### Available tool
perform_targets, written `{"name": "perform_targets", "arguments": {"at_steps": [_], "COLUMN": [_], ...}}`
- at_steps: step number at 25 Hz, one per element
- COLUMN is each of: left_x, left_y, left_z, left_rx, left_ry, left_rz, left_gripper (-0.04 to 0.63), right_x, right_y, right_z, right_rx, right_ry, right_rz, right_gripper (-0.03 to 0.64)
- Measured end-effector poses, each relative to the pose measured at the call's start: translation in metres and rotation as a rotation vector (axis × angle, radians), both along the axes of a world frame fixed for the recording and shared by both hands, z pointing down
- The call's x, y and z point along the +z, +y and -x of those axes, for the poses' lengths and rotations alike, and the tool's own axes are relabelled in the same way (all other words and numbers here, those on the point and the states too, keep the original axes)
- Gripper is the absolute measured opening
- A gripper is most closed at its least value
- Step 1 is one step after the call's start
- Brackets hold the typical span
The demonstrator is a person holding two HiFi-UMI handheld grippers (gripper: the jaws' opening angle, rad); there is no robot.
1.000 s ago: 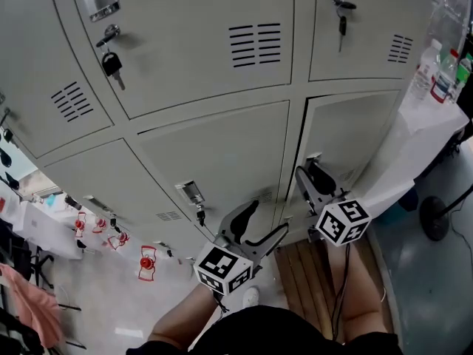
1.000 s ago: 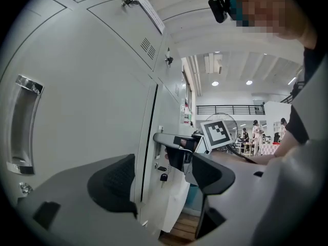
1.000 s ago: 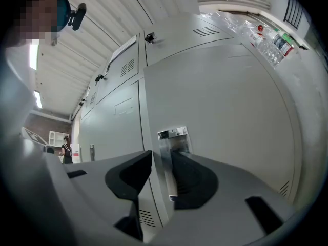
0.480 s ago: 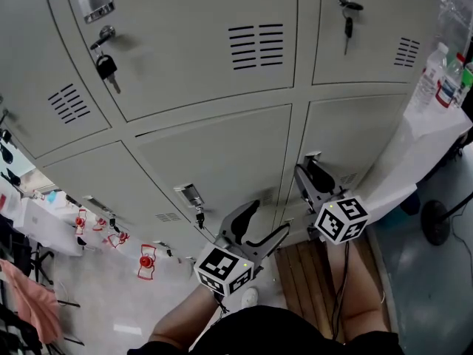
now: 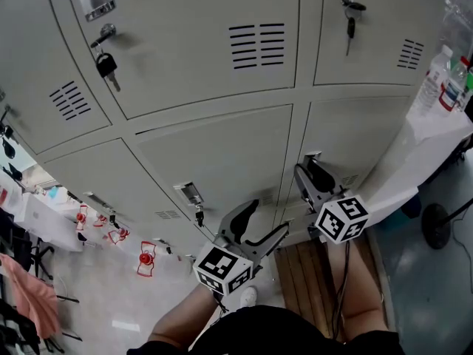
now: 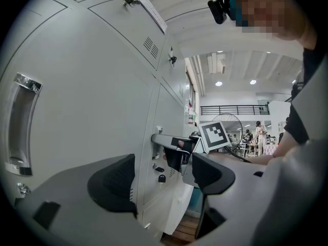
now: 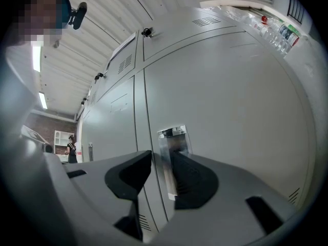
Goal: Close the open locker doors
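Note:
Grey lockers fill the head view. The lower right locker door (image 5: 362, 135) (image 7: 230, 117) sits flush with its frame. My right gripper (image 5: 307, 171) (image 7: 160, 169) is up against that door at its chrome handle (image 5: 313, 156) (image 7: 171, 142). Its jaws are open: the handle shows in the gap by the right jaw, and bare door separates it from the left jaw. My left gripper (image 5: 267, 219) (image 6: 161, 176) hangs lower left, open and empty, near the middle lower door (image 5: 222, 154), which looks flush too. In the left gripper view the right gripper (image 6: 177, 147) shows at the door.
Keys hang in the upper doors' locks (image 5: 107, 65) (image 5: 349, 13) and under the middle door's handle (image 5: 191, 192). A white-draped table with bottles (image 5: 436, 87) stands right of the lockers, a fan base (image 5: 436, 220) below it. Wooden boards (image 5: 310, 272) lie underfoot; red items (image 5: 148, 261) at left.
The dark gap along the lower right door's top and left edge has gone: the door now sits flush. Both grippers have barely moved.

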State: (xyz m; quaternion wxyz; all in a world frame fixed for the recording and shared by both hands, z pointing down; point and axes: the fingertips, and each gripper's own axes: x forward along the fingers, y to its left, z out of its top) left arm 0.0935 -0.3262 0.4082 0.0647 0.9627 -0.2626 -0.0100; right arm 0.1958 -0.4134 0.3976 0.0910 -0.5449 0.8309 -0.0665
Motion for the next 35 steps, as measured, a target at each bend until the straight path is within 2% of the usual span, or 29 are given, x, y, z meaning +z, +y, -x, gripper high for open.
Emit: {"name": "perform_targets", "arguments": {"at_steps": [10, 17, 24, 35], "left_x": [-0.004, -0.011, -0.021, -0.022], "left_y": [0.005, 0.019, 0.053, 0.142], "left_z": [-0.002, 0.0, -0.002, 0.011], "left_rx": [-0.023, -0.064, -0.107, -0.167], "left_ry": [-0.001, 0.011, 0.033, 0.033], "left_rz": [-0.005, -0.011, -0.02, -0.03], "left_gripper": [0.357, 0.357, 0.357, 0.357], "right_x": [0.003, -0.003, -0.019, -0.021], "right_y": [0.005, 0.031, 0.088, 0.195], "right_z": [-0.005, -0.015, -0.019, -0.004], "right_rx": [-0.011, -0.016, -0.049, -0.118], "right_ry": [0.006, 0.008, 0.023, 0.018], "right_rz": [0.012, 0.003, -0.025, -0.043], "right_gripper": [0.149, 0.164, 0.175, 0.201]}}
